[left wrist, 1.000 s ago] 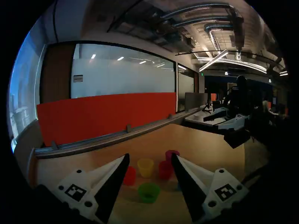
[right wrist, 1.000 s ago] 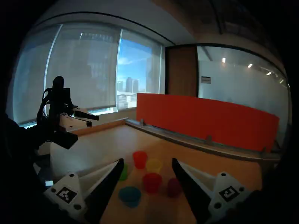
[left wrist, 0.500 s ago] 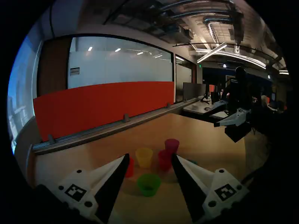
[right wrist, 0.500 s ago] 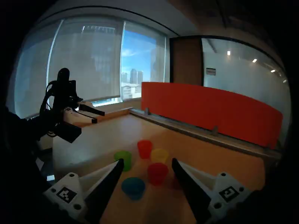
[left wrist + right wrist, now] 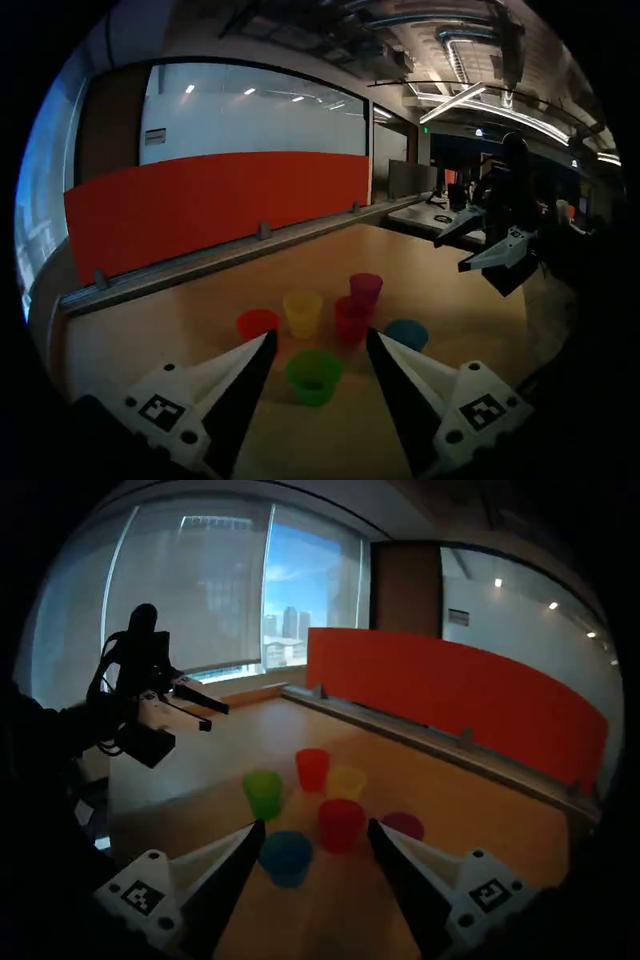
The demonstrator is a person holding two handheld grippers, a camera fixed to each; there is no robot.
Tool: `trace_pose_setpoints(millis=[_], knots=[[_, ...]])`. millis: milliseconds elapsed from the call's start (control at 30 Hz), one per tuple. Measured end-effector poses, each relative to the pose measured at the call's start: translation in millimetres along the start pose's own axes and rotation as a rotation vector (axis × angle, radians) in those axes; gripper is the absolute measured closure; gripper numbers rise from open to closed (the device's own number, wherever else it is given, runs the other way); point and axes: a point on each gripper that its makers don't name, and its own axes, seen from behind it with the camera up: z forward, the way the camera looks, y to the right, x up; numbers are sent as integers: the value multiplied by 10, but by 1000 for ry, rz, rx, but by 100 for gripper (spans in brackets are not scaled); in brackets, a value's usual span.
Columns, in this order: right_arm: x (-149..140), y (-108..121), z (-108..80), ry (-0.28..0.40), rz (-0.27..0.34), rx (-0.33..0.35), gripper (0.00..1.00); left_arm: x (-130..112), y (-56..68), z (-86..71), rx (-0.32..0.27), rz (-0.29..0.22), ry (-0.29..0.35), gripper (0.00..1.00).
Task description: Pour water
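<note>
The wooden table (image 5: 452,300) runs up to an orange divider (image 5: 216,200) along its far edge. The left gripper (image 5: 320,334) and the right gripper (image 5: 315,826) each hover over the table, fingers spread wide and holding nothing. Six cups cluster mid-table, well apart from the divider edge. The green cup (image 5: 314,374) is nearest the left gripper and the blue cup (image 5: 286,856) nearest the right. The red cup (image 5: 350,318), yellow cup (image 5: 303,312), orange cup (image 5: 258,323) and magenta cup (image 5: 366,288) stand just beside them.

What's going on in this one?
A person holds the left gripper and right gripper above a table, both open and empty. Ahead stand a green cup, orange cup, yellow cup, red cup, magenta cup and blue cup, clustered close. Neither gripper touches a cup; no pouring yet.
</note>
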Motion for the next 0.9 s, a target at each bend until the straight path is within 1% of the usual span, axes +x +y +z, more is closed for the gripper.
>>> trace_pose_setpoints(millis=[200,500,700,900], knots=[[-167,-37,76,-32,-4,9,1,-209,-19,64,2,-12,-34,18],[-410,-91,181,-78,-10,13,1,-524,-22,149,9,3,-96,18],[-532,-145,249,-100,-10,23,1,-725,11,194,1,5,-139,18],[-645,-180,312,-124,-1,35,1,-863,35,231,-8,11,-178,18]])
